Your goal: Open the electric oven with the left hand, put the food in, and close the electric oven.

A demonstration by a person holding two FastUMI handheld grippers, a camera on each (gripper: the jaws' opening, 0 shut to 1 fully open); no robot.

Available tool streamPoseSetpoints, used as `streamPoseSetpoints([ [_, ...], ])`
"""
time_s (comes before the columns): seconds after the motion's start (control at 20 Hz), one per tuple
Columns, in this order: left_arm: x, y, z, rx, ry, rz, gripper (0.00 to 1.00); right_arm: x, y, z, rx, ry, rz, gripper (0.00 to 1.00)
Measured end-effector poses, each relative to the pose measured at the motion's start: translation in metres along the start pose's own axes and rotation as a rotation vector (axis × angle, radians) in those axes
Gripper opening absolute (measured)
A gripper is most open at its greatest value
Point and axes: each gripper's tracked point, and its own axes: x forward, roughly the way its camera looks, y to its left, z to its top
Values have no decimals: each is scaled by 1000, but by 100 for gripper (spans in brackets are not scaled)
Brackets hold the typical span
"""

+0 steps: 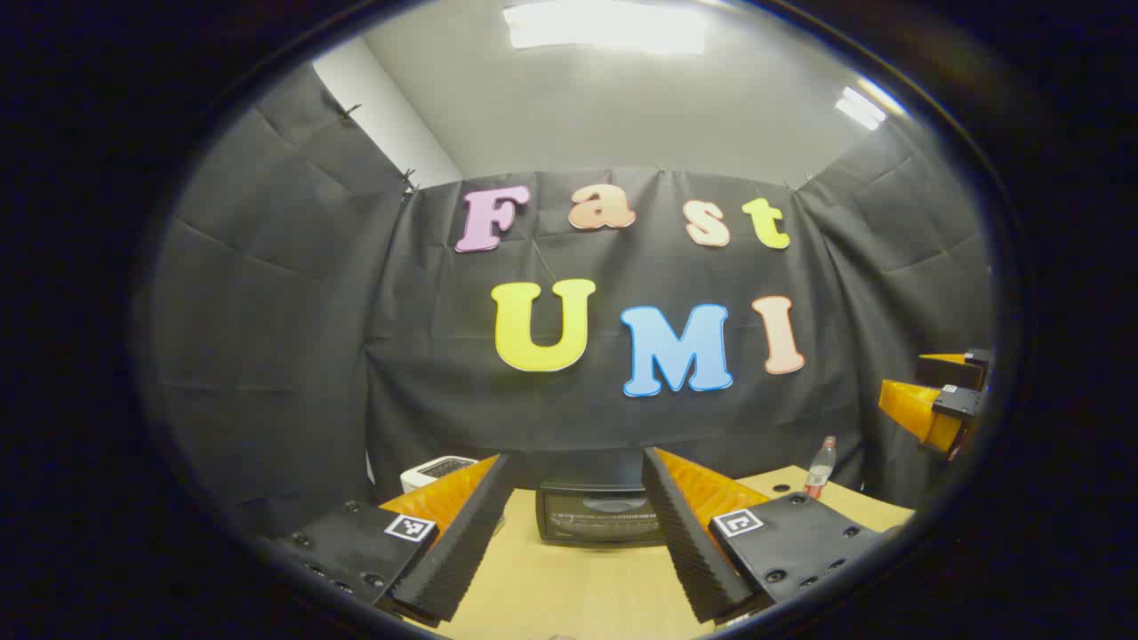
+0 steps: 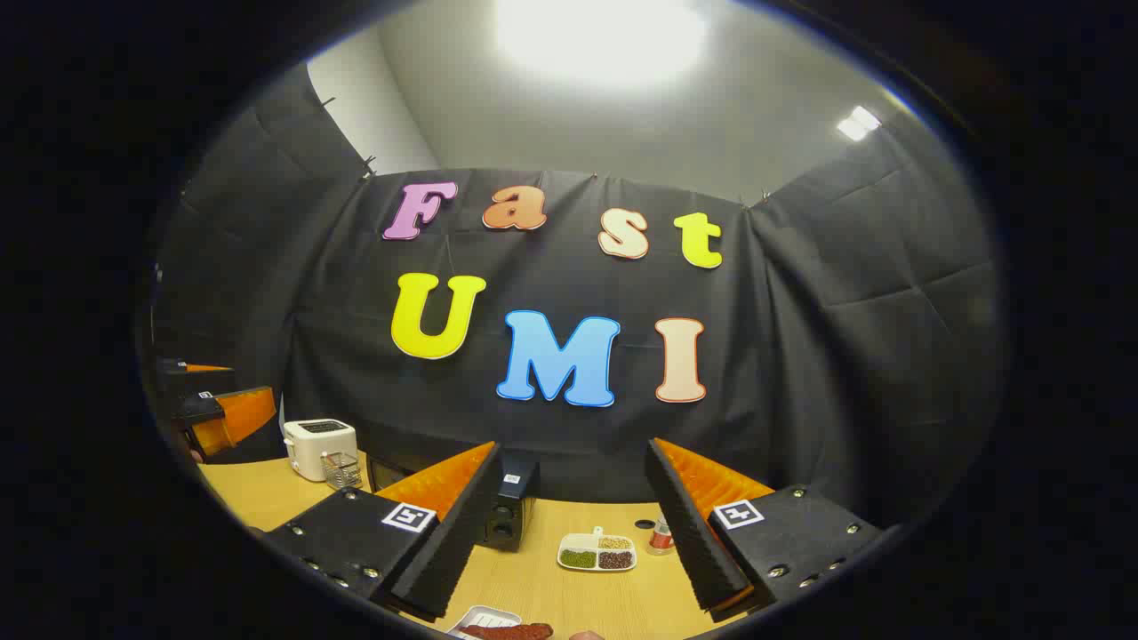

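The electric oven (image 1: pixel 597 516) stood on the wooden tabletop (image 1: pixel 578 587), partly hidden between the left gripper's (image 1: pixel 578 542) wide-spread, empty fingers. The right gripper (image 2: pixel 569 542) gaped empty; food (image 2: pixel 507 631) lay cut off below.

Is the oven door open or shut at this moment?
Shut: the electric oven shows its glass door upright, flush with its front, between the left gripper's spread fingers.

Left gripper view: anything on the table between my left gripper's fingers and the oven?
Nothing. In the left gripper view, only bare wooden table lies between the open left gripper and the closed electric oven straight ahead.
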Motion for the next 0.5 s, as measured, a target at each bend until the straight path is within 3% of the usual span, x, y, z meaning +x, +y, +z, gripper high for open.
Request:
streamPoseSetpoints([
  [0.5, 4, -21, 0, 12, 0, -23, 100, 0, -11, -8, 15, 9, -5, 98],
])
